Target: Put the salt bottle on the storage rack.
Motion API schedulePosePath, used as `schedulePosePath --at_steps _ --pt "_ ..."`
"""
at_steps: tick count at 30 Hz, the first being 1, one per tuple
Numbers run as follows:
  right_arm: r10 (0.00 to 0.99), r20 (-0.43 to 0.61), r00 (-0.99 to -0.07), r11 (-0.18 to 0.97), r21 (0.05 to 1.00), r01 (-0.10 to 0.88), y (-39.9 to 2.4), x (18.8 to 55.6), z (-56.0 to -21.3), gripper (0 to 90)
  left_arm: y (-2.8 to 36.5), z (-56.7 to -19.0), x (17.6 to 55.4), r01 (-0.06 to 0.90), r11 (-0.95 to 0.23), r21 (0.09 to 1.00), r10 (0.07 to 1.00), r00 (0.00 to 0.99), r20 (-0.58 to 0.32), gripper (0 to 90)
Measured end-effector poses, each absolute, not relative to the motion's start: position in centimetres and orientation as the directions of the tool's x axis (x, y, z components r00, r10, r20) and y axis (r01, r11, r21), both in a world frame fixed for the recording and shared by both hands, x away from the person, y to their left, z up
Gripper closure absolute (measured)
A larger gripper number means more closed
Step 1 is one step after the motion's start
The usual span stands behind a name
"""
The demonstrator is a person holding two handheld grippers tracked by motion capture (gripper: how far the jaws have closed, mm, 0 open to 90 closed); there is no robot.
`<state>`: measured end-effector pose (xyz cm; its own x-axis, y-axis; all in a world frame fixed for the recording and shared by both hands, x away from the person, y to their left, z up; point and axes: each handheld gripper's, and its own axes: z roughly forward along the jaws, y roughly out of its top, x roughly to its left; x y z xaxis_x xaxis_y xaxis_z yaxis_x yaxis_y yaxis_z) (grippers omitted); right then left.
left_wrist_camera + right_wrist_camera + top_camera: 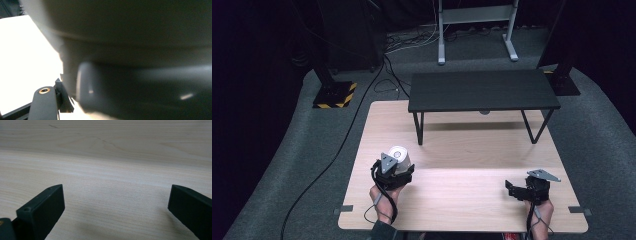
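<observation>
My left claw [398, 167] sits at the near-left part of the wooden table [462, 200], and a white cup [400, 157] stands right at its front. In the high view the cup appears upright, its open rim facing up. In the left gripper view the cup's grey-white wall [140, 62] is pressed close against the camera, blurred, with one black jaw rising at the lower left just beside it. I judge that this claw is pinching the cup, with the jaws closed on its side; the second jaw is hidden behind the cup, so this is a reading and not a certainty.

My right claw [517, 189] hovers low over the near-right part of the table, well apart from the cup. Its jaws stand spread wide, with bare wood between them and nothing held.

A small black bench [482, 90] stands on the far half of the table, with clear space on top and beneath it.

Status: the grasp looks made. I cannot tell whether the cup is off the table. Transport and release are left, the bench being a likely destination.
</observation>
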<state>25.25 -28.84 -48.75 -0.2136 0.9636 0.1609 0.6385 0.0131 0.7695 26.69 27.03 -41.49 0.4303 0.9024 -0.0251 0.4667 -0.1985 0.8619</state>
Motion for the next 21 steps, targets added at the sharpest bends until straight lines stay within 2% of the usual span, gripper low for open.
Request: schedulePosePath --at_steps 21 --pt "0.963 0.162 -0.215 0.013 0.769 0.639 -28.9 25.3 -48.8 0.0 26.3 -39.4 29.0 0.459 -0.238 0.856 0.886 0.464 -0.002 29.7"
